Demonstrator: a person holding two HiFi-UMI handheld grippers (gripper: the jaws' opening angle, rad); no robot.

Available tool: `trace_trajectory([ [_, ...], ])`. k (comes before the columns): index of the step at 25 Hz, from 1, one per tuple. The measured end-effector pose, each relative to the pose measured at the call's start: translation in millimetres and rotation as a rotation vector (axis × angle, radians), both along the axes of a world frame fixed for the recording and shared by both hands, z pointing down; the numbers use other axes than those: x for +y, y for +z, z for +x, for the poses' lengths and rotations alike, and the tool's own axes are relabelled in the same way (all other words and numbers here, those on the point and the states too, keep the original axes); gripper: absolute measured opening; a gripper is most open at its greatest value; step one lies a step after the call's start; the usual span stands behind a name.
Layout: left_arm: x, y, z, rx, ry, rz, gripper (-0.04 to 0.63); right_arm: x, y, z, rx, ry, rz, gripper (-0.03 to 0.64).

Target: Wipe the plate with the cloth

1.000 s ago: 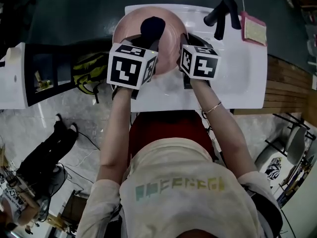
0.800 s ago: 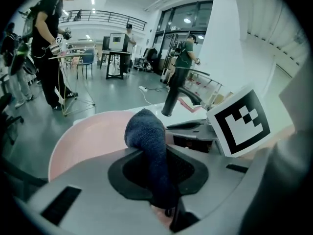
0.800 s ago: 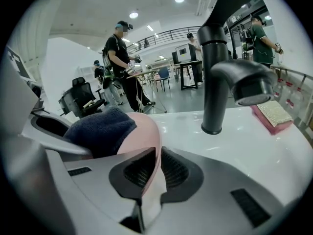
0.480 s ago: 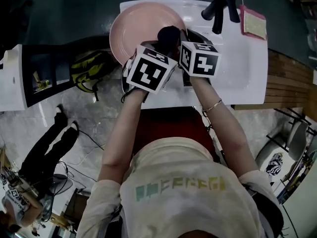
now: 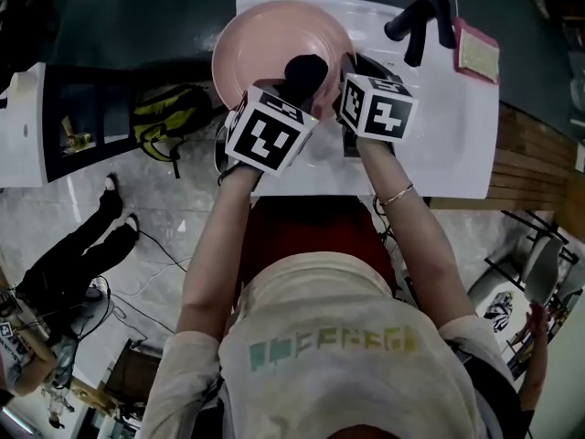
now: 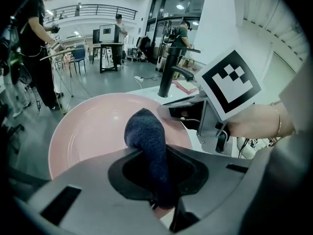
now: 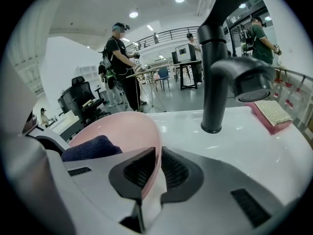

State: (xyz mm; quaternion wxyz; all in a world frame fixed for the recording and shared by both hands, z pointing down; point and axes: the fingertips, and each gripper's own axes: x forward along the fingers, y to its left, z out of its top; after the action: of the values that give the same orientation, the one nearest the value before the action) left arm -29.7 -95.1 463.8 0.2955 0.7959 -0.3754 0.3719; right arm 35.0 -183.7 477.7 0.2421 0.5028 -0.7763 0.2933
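Observation:
The pink plate is held over the white sink, tilted toward me. My right gripper is shut on the plate's right rim. My left gripper is shut on a dark blue cloth, whose rounded end presses against the plate's inner face near the lower right. In the right gripper view the cloth shows at the left, in front of the plate.
A black faucet stands at the sink's back right, close to the right gripper; it shows in both gripper views. A pink sponge lies right of it. A wooden surface borders the sink on the right.
The left gripper moved the cloth from the plate's upper middle down to its lower right, beside the right gripper. The plate stays gripped by the right gripper.

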Motion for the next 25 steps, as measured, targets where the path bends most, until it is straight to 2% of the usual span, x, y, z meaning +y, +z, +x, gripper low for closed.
trace_trajectory([
  [6,0.9,-1.9,-12.9,-0.006,-0.005,-0.005,0.080,2.4,-2.4,-7.6,0.009,-0.020,0.007,0.057],
  [15,3.1,-1.7,-45.5,-0.066,-0.029,-0.003,0.080,3.2,-4.2,-8.5,0.027,-0.027,0.012,0.057],
  [21,-0.1,-1.1,-62.7,-0.146,-0.022,0.016,0.080,2.1,-4.2,-10.4,0.027,-0.033,0.015,0.057],
  [25,-2.1,1.1,-72.0,-0.174,-0.025,0.022,0.080,2.7,-3.6,-9.7,0.035,-0.030,0.013,0.057],
])
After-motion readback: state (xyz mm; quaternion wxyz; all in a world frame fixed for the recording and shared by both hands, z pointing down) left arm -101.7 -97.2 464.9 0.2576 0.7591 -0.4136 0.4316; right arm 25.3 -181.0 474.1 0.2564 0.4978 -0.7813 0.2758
